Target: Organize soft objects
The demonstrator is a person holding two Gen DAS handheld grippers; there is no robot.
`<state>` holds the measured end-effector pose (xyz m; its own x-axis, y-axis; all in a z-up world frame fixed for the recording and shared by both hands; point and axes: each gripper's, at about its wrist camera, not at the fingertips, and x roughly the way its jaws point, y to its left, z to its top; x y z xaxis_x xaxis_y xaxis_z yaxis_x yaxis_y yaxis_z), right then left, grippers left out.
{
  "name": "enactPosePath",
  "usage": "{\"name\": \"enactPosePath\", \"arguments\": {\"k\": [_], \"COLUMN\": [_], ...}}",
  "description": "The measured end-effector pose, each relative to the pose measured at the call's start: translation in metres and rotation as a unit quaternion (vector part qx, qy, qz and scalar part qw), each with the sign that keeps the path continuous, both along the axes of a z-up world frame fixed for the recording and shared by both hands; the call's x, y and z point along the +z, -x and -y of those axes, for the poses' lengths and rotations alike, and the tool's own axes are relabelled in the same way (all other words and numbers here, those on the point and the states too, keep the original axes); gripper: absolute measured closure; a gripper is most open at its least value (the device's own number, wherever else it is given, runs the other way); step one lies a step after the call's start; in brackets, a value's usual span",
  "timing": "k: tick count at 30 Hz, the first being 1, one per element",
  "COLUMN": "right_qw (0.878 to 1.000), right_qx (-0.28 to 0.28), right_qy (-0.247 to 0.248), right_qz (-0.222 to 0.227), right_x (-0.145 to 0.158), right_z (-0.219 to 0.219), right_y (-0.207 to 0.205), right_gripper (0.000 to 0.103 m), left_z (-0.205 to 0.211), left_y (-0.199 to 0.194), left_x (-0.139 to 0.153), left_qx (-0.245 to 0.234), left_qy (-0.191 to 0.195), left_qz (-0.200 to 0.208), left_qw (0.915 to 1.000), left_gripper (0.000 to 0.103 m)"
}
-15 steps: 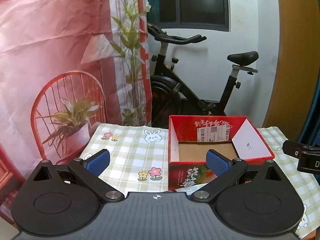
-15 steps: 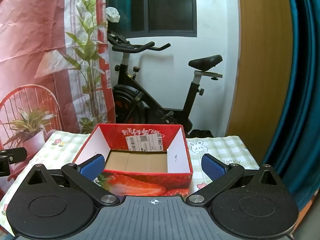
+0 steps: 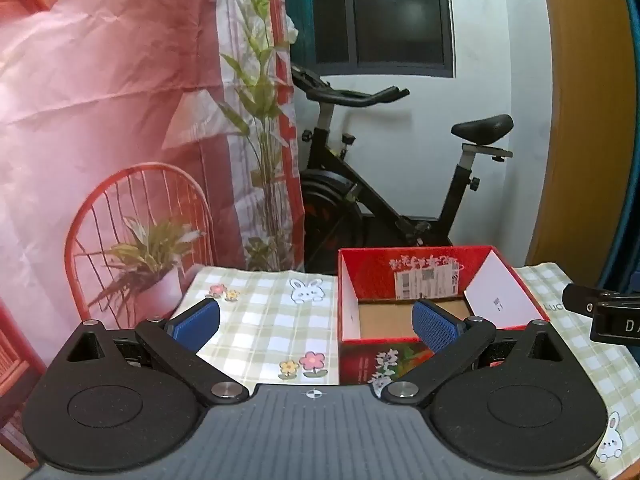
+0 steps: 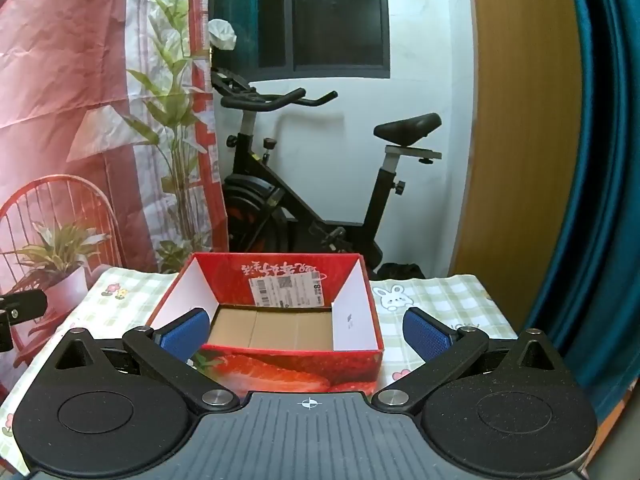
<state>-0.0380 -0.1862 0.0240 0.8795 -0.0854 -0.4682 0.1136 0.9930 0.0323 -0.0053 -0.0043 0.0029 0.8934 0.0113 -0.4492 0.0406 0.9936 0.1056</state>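
Observation:
A red strawberry-print cardboard box stands open on a table with a green checked cloth; its brown floor is bare. My left gripper hangs open above the cloth just left of the box, nothing between its blue pads. My right gripper is open too, straddling the box's near wall from above. No soft object shows in either view. The right gripper's tip pokes in at the right edge of the left wrist view.
Behind the table stands a black exercise bike against a white wall. A pink printed backdrop hangs on the left. A wooden door and a teal curtain close the right side.

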Motion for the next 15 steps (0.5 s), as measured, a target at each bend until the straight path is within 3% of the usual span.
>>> {"name": "enactPosePath", "arguments": {"k": [15], "right_qw": [1.0], "right_qx": [0.0], "right_qy": [0.0], "right_qz": [0.0], "right_x": [0.001], "right_z": [-0.0003], "right_y": [0.0013], "right_gripper": [0.0], "left_z": [-0.0015], "left_y": [0.0018], "left_x": [0.0012], "left_qx": [0.0], "left_qy": [0.009], "left_qz": [0.003], "left_qw": [1.0], "left_gripper": [0.0]}}
